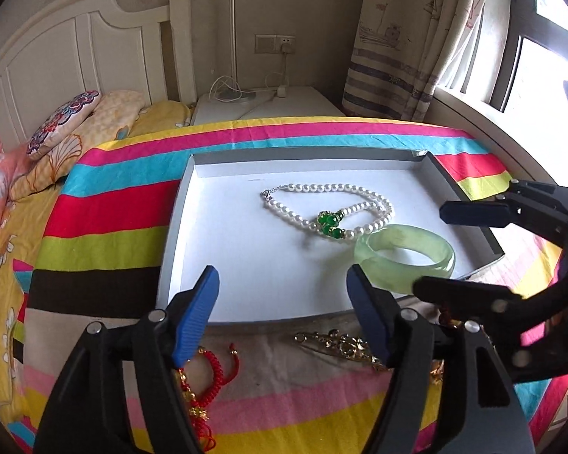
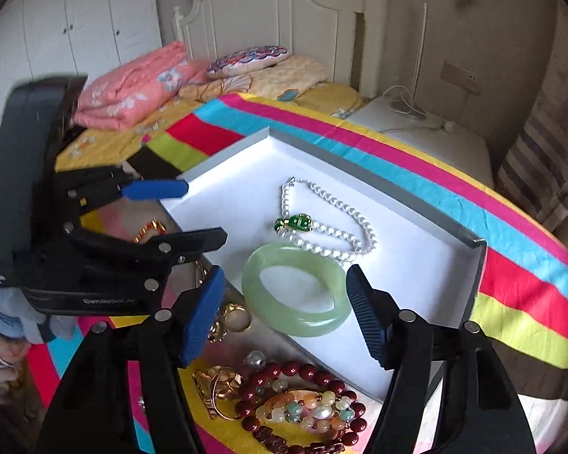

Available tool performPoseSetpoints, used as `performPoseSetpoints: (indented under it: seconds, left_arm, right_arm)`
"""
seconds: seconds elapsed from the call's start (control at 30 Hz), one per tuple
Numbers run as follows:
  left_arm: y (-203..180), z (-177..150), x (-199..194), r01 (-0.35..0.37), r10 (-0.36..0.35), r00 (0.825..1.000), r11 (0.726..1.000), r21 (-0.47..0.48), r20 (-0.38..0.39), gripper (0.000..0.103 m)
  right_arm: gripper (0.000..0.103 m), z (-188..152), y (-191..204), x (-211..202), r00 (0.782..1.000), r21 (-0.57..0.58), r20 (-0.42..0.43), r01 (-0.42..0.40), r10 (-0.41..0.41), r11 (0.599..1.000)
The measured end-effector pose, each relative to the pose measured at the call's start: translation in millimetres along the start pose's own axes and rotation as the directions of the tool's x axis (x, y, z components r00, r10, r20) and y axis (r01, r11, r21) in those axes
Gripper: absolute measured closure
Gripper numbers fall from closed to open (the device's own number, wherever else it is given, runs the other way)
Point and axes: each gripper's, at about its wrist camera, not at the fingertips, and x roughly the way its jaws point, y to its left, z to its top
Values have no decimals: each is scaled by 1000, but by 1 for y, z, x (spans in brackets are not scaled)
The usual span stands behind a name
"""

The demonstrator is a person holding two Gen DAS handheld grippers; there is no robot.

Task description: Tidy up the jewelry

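A shallow white box lies on a striped cloth. In it are a pearl necklace with green beads and a pale green jade bangle. My left gripper is open and empty over the box's near edge; it also shows in the right wrist view. My right gripper is open around the bangle without touching it; it also shows in the left wrist view. Outside the box lie a red cord bracelet, gold jewelry, a dark red bead bracelet and a ring.
The striped cloth covers a bed with pillows and a folded pink blanket. A white nightstand with cables stands behind. A curtain and window are at the right.
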Motion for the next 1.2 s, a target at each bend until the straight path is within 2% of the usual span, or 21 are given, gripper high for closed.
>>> performPoseSetpoints:
  seconds: [0.07,0.13,0.2,0.4,0.57,0.7,0.93,1.03,1.2]
  left_arm:
    - [0,-3,-1,-3,3,1000,1000,5,-3,33]
    - [0,-7,-3,-14,15,1000,1000,18,-1,29]
    - [2,-10,-5,-24,24,1000,999,24,2,27]
    - [11,-17,-15,-26,26,1000,1000,-2,16,24]
    - [10,-34,-40,-30,29,998,1000,6,48,16]
    - [13,-54,-65,-10,12,997,1000,-28,78,9]
    - [6,-97,-87,100,-93,993,990,-100,78,7]
    - [0,-111,-86,116,-110,992,988,-97,69,7]
    - [5,-115,-85,139,-131,989,982,-128,67,7]
  right_arm:
    - [43,0,0,9,999,-9,-27,41,-41,999]
    - [44,-1,-10,16,998,24,-51,26,-25,999]
    - [45,-5,-18,20,992,28,-81,100,-98,995]
    - [47,-19,-52,1,988,109,-70,146,-139,983]
    - [47,-38,-54,-38,995,150,22,97,-101,984]
    - [47,-64,-35,-65,995,109,86,44,-54,993]
    - [47,-100,6,-61,999,27,42,30,-31,999]
    - [47,-101,16,-55,999,37,37,-16,15,999]
    - [47,-84,33,-46,999,6,44,-21,20,1000]
